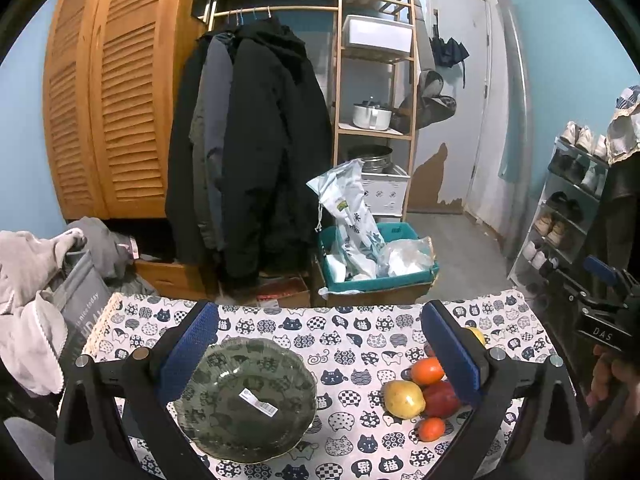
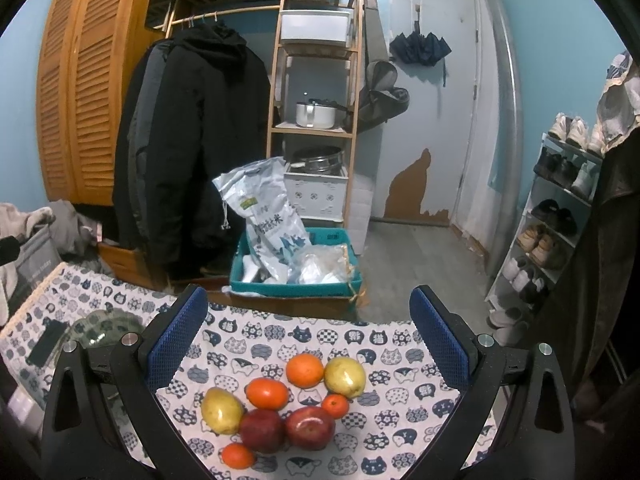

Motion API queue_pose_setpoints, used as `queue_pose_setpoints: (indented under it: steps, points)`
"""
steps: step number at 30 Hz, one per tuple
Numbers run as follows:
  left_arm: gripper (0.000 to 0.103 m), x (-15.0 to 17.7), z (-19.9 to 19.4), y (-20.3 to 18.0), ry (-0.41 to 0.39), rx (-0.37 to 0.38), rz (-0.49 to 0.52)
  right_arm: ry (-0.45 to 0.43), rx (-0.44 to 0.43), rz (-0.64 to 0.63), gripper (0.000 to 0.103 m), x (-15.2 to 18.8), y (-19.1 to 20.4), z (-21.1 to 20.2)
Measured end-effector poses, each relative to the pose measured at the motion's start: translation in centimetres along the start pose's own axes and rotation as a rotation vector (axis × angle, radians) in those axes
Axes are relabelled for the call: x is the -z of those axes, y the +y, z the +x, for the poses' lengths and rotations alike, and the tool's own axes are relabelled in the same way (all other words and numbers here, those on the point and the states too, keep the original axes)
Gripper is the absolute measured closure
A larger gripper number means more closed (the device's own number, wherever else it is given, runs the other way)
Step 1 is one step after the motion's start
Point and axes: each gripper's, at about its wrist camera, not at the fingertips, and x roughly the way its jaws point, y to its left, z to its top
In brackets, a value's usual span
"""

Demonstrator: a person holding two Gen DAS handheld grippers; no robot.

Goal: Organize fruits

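Note:
A dark green glass bowl (image 1: 246, 398) with a barcode sticker sits empty on the cat-print tablecloth (image 1: 344, 328). My left gripper (image 1: 320, 354) hangs open above it, the bowl under its left finger. To its right lies a cluster of fruit: a yellow pear (image 1: 404, 399), a red apple (image 1: 440, 398) and oranges (image 1: 427, 371). In the right wrist view my right gripper (image 2: 310, 342) is open over the same cluster: two yellow pears (image 2: 222, 410) (image 2: 345, 377), two red apples (image 2: 262, 430) (image 2: 311, 427) and several oranges (image 2: 305, 370). The bowl (image 2: 108, 326) shows at the far left.
A black phone (image 2: 47, 342) lies on the cloth left of the bowl. Beyond the table's far edge stand a teal crate (image 1: 376, 258) with bags, hanging coats (image 1: 256, 148), a wooden shelf (image 1: 374, 92) and a shoe rack (image 2: 560, 216). Clothes (image 1: 32, 292) are piled at the left.

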Motion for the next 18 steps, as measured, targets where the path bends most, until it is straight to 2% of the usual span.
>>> queue_pose_setpoints:
  steps: [18]
  points:
    - [0.001,-0.08,-0.10,-0.02,0.002,0.004,-0.003,-0.004,0.004,0.002,0.004,-0.84,0.43,-0.82]
